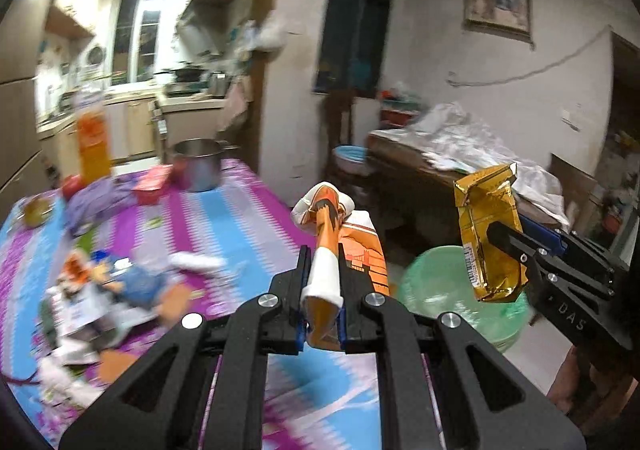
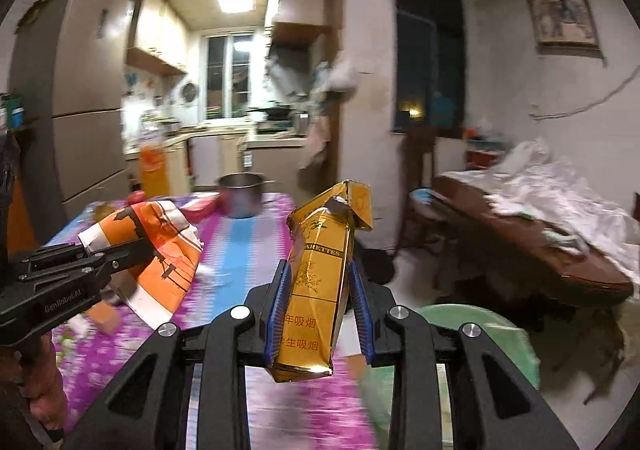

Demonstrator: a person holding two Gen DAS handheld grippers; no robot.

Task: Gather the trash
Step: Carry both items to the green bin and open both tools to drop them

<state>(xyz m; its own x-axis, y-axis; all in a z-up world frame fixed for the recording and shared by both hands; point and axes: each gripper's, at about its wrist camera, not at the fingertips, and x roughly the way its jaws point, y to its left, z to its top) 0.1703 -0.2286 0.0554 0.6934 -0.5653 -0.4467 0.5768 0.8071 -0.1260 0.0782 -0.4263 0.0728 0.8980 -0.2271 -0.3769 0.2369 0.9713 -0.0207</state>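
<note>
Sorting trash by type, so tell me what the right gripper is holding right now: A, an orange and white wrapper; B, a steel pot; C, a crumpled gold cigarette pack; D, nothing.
C: the right gripper is shut on the gold cigarette pack; the left gripper holds the orange and white wrapper.

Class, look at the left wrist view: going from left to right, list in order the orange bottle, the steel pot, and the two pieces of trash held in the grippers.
orange bottle → steel pot → orange-and-white wrapper in the left gripper → gold cigarette pack in the right gripper.
</note>
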